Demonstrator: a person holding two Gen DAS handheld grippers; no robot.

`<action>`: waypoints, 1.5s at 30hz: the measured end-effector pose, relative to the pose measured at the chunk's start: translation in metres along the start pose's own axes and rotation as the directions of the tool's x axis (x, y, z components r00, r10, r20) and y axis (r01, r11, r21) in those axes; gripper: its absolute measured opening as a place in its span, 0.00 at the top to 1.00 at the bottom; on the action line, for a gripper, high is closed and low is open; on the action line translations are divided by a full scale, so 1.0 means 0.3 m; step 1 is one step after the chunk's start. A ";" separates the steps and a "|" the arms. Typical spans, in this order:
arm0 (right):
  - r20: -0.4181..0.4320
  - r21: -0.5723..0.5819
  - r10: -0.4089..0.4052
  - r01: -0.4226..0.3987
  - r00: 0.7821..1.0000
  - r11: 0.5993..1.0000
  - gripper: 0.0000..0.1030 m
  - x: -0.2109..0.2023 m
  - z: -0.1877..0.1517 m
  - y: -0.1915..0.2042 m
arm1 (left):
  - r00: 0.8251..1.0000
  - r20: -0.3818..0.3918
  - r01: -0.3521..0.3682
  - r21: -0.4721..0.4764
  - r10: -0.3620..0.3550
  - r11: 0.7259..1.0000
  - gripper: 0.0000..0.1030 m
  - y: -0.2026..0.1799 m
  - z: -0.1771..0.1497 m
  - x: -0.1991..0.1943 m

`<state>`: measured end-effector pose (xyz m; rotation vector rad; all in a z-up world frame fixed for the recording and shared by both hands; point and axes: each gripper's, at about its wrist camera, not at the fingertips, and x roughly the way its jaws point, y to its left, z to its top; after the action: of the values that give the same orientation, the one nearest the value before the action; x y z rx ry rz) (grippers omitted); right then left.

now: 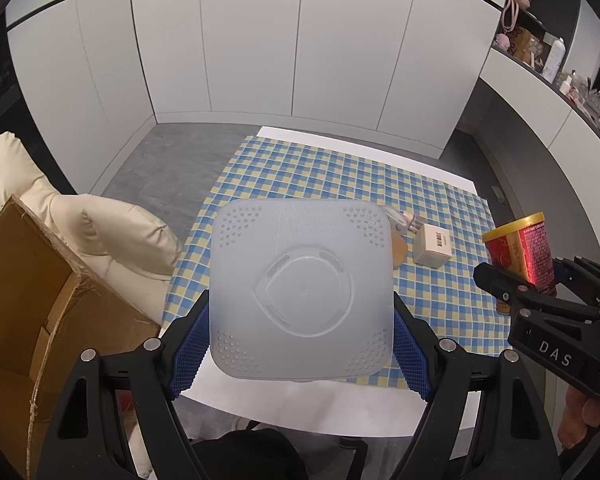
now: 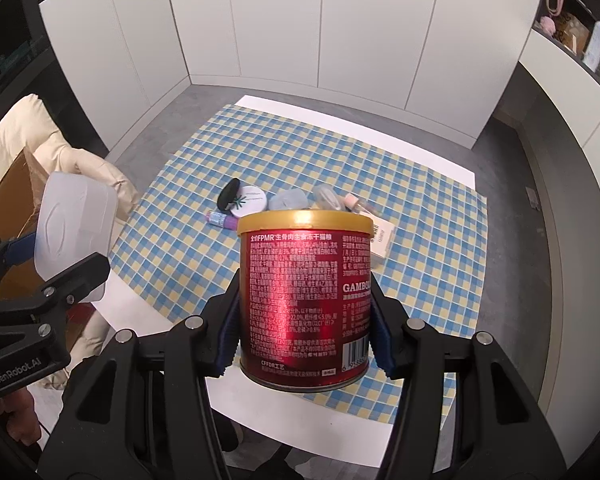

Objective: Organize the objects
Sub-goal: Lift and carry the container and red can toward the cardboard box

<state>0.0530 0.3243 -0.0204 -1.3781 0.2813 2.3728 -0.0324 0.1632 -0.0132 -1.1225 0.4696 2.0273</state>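
Holding frosted box (image 1: 301, 292) above table edge (image 1: 300, 412), far checkered cloth (image 1: 340, 168) bare

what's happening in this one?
A person is tidying a table with a handheld gripper in each hand. The left gripper is clamped on a translucent white square plastic container, its underside facing the camera. The right gripper holds a red metal can with a gold rim. Both are lifted above the blue-and-yellow checked tablecloth, where small cosmetics remain.
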 end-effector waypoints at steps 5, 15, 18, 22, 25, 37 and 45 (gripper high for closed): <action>0.006 -0.011 0.007 -0.007 1.000 1.000 0.46 0.000 0.005 0.030 | 1.000 0.012 -0.006 -0.005 0.006 1.000 0.21 0.027 -0.004 -0.016; 0.017 -0.058 0.034 -0.033 0.999 0.998 0.46 0.008 0.029 0.117 | 0.999 0.027 -0.018 -0.047 0.019 0.999 0.21 0.111 -0.021 -0.041; 0.022 -0.081 0.042 -0.040 0.999 0.996 0.46 0.010 0.034 0.154 | 0.999 0.034 0.004 -0.044 -0.003 0.999 0.21 0.135 -0.024 -0.054; 0.031 -0.104 0.053 -0.049 0.998 0.993 0.46 0.006 0.039 0.198 | 0.998 0.055 -0.010 -0.050 0.013 0.999 0.21 0.167 -0.030 -0.074; 0.032 -0.113 0.065 -0.061 0.997 0.992 0.46 0.006 0.044 0.228 | 0.998 0.056 -0.017 -0.059 0.020 0.998 0.21 0.191 -0.037 -0.078; 0.034 -0.188 0.117 -0.109 0.993 0.976 0.46 0.009 0.055 0.374 | 0.995 0.074 -0.051 -0.112 0.059 0.992 0.21 0.297 -0.068 -0.118; 0.038 -0.233 0.141 -0.128 0.989 0.964 0.46 0.009 0.059 0.470 | 0.993 0.078 -0.077 -0.150 0.089 0.986 0.21 0.366 -0.106 -0.145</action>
<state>-0.0214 0.2033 -0.0163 -1.4331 0.0889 2.6188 -0.0840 0.0533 0.0013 -1.1150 0.3335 2.2027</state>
